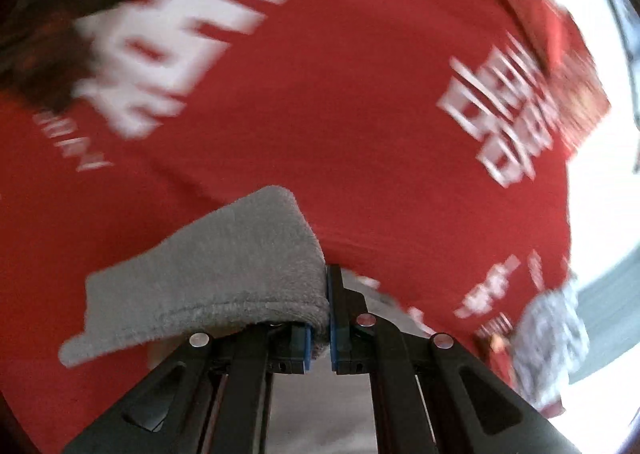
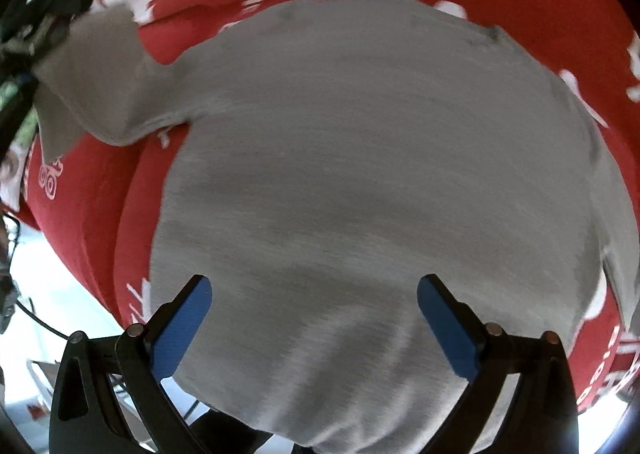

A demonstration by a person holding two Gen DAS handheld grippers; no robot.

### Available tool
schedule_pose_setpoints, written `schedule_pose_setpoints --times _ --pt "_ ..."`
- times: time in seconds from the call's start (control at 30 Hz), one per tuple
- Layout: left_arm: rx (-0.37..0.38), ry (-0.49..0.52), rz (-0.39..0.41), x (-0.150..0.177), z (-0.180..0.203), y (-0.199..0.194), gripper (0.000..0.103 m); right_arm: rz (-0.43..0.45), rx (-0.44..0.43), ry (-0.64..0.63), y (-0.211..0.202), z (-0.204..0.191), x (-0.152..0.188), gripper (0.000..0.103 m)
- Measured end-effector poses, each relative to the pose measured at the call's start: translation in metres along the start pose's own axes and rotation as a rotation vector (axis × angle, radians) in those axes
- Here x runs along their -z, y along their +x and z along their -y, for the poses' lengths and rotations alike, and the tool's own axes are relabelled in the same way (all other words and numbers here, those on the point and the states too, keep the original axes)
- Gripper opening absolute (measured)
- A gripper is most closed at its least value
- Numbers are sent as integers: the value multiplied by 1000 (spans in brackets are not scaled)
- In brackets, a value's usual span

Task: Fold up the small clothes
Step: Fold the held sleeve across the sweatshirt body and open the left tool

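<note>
Left gripper (image 1: 319,328): jaws pressed together, pinching a sleeve edge of the grey garment (image 2: 360,194), lifted clear of the red printed cloth (image 1: 320,94). Left view heavily blurred.
Right gripper (image 2: 314,328): jaws spread wide above the garment body, nothing pinched.
Garment lies spread flat on the red cloth; 1 sleeve stretched toward upper left of right view.

Left gripper (image 1: 320,318) is pinching tight on the grey garment (image 1: 208,274); right gripper (image 2: 314,318) is hovering wide-jawed above it.
</note>
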State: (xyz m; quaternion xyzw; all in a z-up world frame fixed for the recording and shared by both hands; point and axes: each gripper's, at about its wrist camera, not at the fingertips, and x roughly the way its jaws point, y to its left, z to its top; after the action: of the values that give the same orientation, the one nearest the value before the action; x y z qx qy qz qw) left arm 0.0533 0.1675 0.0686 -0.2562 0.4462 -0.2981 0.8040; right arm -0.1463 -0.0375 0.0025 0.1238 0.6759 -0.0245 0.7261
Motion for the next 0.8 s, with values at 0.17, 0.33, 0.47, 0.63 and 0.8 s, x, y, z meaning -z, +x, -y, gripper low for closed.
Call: schedule_pose_setpoints --times 0.17,0.33,0.47,0.63,0.8 --pt "87 164 -178 31 76 82 7 41 10 120 -15 57 8 102" --pt "2 228 -361 85 98 163 7 56 21 236 -19 110 15 102" --pt "-114 292 -443 114 100 193 9 52 25 316 -14 149 22 102" --pt "-279 397 -427 120 99 176 80 40 22 347 -11 168 26 102" --pt "-300 381 -368 91 94 128 80 74 38 304 -23 161 12 102"
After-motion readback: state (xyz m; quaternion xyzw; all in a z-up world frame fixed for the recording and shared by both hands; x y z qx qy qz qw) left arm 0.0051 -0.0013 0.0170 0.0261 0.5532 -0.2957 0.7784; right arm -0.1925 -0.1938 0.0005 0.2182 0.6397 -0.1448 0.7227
